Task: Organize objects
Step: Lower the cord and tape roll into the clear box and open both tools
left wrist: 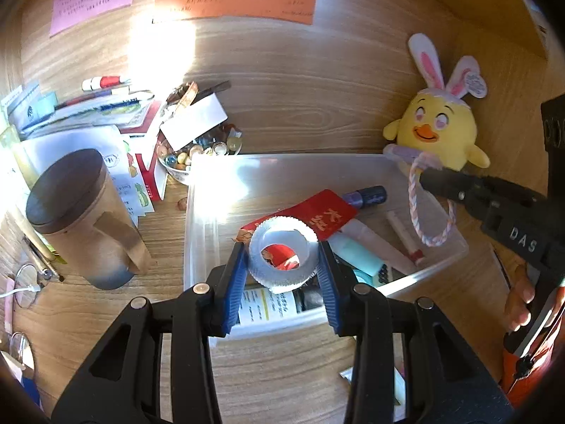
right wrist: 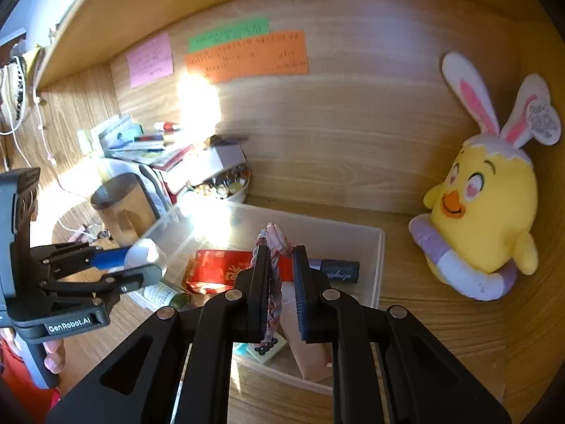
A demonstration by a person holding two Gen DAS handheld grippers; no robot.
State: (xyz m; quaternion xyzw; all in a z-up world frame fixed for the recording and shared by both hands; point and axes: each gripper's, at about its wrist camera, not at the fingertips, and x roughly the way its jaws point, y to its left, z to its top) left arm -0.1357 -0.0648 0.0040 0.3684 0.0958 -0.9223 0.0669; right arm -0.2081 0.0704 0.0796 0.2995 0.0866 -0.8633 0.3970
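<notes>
My left gripper (left wrist: 282, 251) is shut on a white tape roll (left wrist: 282, 275), which its blue pads pinch from both sides above a clear plastic bin (left wrist: 197, 212). The right wrist view shows the same tape roll (right wrist: 143, 252) over the bin's left side. My right gripper (right wrist: 281, 252) is shut on a pink and white braided rope loop (right wrist: 273, 282), held upright over the bin (right wrist: 379, 247). From the left wrist view, the rope loop (left wrist: 429, 226) hangs from the right gripper (left wrist: 423, 178) above the bin's right end.
The bin holds a red envelope (left wrist: 317, 212), a dark tube (left wrist: 367, 196) and other small tubes. A yellow chick plush (left wrist: 438, 130) leans on the back wall to the right. A lidded mug (left wrist: 77, 212), a bowl of marbles (left wrist: 197, 157) and stacked papers crowd the left.
</notes>
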